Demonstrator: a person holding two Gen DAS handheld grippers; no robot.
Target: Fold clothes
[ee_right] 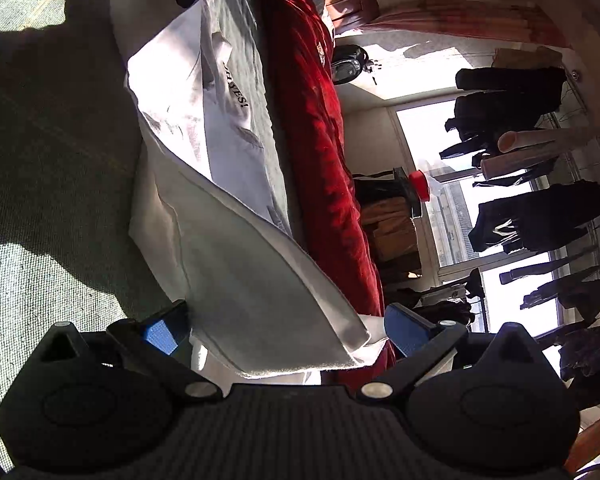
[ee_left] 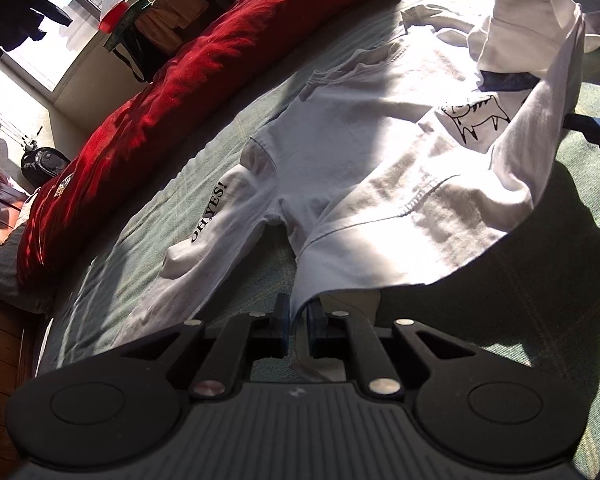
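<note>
A white T-shirt (ee_left: 340, 168) lies across a grey-green bed cover (ee_left: 204, 184), partly lifted at two points. In the left wrist view the left gripper (ee_left: 298, 330) has its blue-padded fingers pressed nearly together on a corner of the shirt's near hem, and the cloth rises from that pinch towards the middle of the bed. One sleeve, printed "OH YES!", lies flat on the cover to the left of the pinch; a black line drawing shows on the fabric farther off to the right.

In the right wrist view the right gripper (ee_right: 276, 334) has its jaws spread wide, and a folded edge of the shirt lies between the two blue pads (ee_right: 406, 332). Whether the cloth touches either pad is hard to tell from this angle. From there the shirt stretches away to the far left, where the other gripper shows at the top edge.

A red duvet (ee_left: 148, 120) runs along the far side of the bed. Beyond it, dark clothes (ee_right: 532, 216) hang before a bright window (ee_right: 456, 216).
</note>
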